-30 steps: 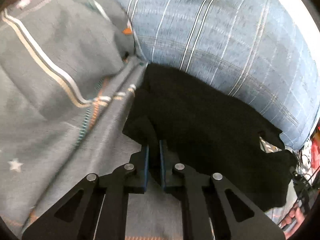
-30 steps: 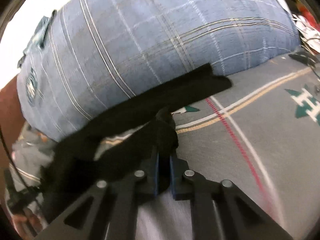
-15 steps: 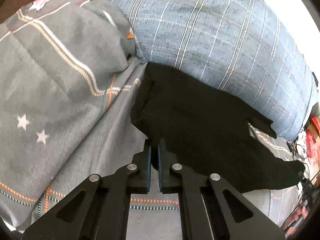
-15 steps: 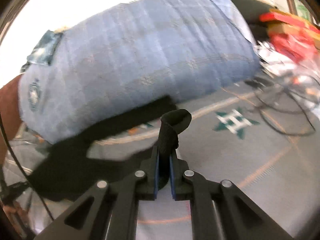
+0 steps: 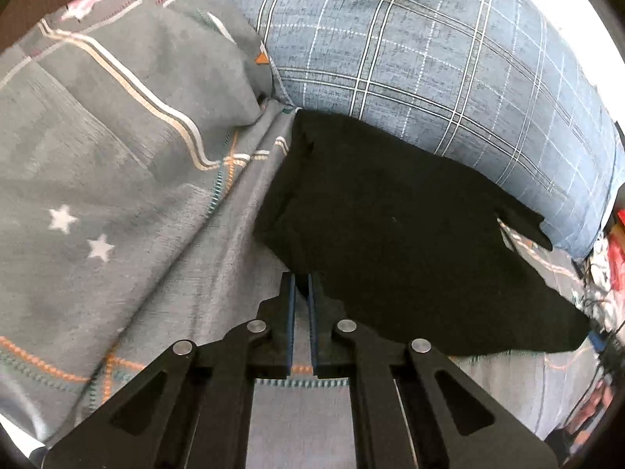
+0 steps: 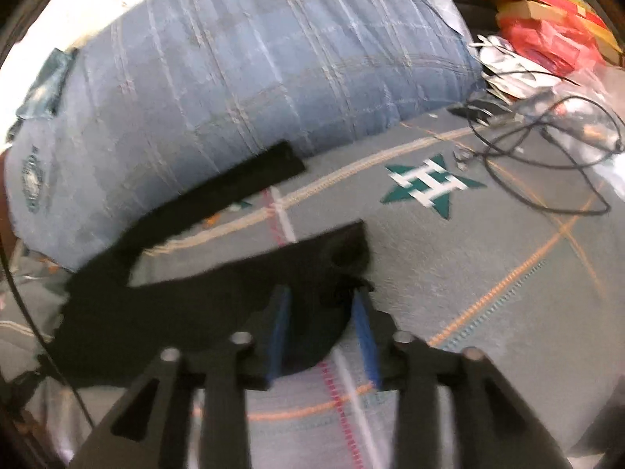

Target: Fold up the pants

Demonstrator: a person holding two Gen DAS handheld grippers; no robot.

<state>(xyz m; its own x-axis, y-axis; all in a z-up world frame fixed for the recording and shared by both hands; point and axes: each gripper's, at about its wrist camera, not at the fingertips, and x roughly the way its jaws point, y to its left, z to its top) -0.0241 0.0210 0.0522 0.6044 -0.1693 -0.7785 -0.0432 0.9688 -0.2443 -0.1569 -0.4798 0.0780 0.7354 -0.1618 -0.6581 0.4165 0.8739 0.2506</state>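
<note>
While the pants [image 5: 410,234] lie spread on the bed [image 5: 195,293], black against its grey patterned cover, the left gripper [image 5: 300,279] has its fingers [image 5: 290,305] pressed together on the near edge of the cloth, a thin fold of it caught between the blue pads. In the left wrist view the far side of the pants runs up against a blue checked pillow [image 5: 449,70], and a rumpled grey quilt [image 5: 109,125] with stars and stripes lies to the left, just beside the pants' upper corner. One narrow leg end reaches out to the right along the foot of the pillow. In the right wrist view the right gripper [image 6: 322,297] is opening: its fingers [image 6: 361,320] stand apart, with a bunched end of the pants [image 6: 218,297] lying loose between them and touching the right pad at most; whether it still presses there is hard to tell through the blur. Beyond it the other leg stretches as a dark strip toward the pillow [image 6: 254,78]. A green star figure [image 6: 429,185] marks the cover to the right, and farther right lie black cables [image 6: 547,148] and red boxes [image 6: 547,27] off the bed's edge.
</note>
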